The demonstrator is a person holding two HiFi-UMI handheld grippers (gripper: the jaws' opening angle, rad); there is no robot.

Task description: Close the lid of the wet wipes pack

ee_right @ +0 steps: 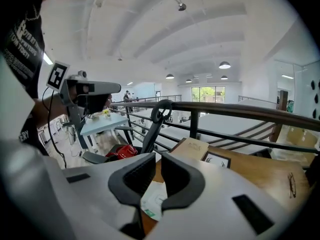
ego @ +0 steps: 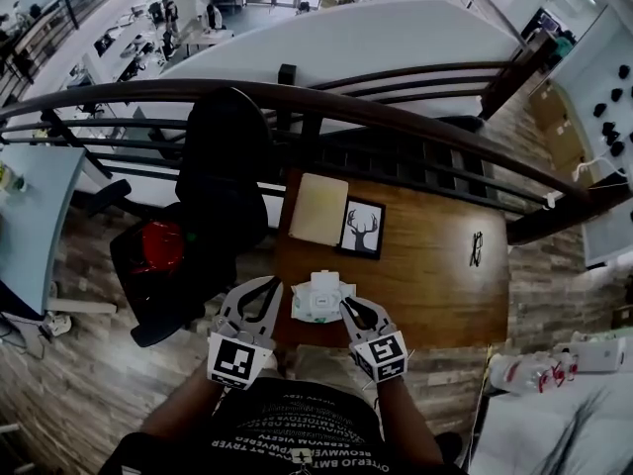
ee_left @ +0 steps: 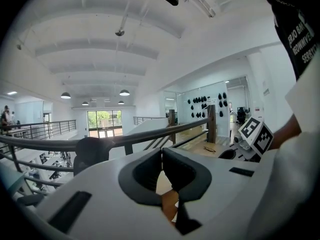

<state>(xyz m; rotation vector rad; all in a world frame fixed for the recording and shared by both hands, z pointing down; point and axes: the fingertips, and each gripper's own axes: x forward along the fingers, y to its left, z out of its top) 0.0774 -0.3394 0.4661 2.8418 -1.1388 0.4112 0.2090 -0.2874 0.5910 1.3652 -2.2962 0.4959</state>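
White lid [ego: 324, 284] stood raised on the wet wipes pack [ego: 318, 306]. Flanking it, left gripper [ego: 271, 285] clenched empty, right gripper [ego: 347, 308] barely parted, empty. Lid wanted pressing flat, pack braced.

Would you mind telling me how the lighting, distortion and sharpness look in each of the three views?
Head view: even daylight, wide-angle bend in the railing, dark corners, wet wipes pack small but clear. Left gripper view: strong fisheye with a black rim, bright windows, foreground soft. Right gripper view: same fisheye, bright ceiling, the pack a little soft beyond the jaws.
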